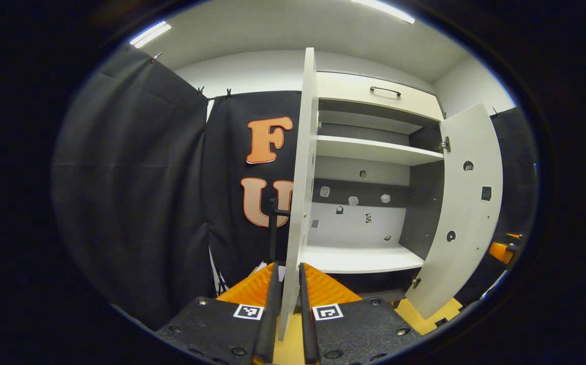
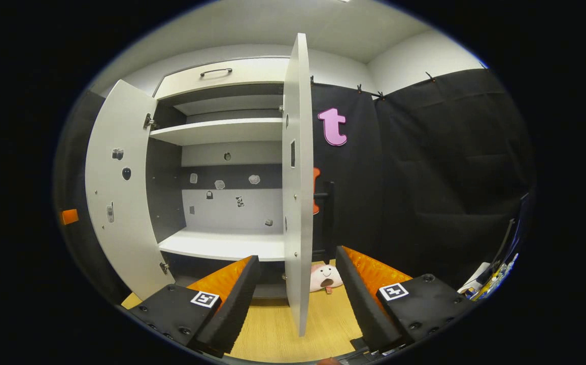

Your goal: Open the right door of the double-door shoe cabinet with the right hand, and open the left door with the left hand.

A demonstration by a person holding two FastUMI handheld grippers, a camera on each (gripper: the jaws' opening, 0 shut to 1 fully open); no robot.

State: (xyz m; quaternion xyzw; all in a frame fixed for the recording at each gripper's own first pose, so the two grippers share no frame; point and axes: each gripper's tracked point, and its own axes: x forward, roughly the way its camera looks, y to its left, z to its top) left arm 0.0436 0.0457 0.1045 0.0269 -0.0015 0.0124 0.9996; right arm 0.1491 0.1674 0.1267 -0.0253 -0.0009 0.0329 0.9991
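White panels make up the shoe cabinet [image 1: 369, 152], and both doors stand swung out from it; inside, two shelves [image 1: 374, 150] sit bare, with small stickers [image 1: 353, 201] dotted across the back wall, too small to read. The left door [image 1: 300, 192] is seen edge-on in the left gripper view, and the left gripper [image 1: 288, 304] has its jaws nearly closed, pinching that door's lower edge between them. In the right gripper view the right door [image 2: 298, 192] also stands edge-on; the right gripper [image 2: 298, 304] holds its jaws wide apart on either side of the door, touching nothing. A pink plush toy [image 2: 325, 278] lies on the wooden floor [image 2: 277, 329] beside the right door.
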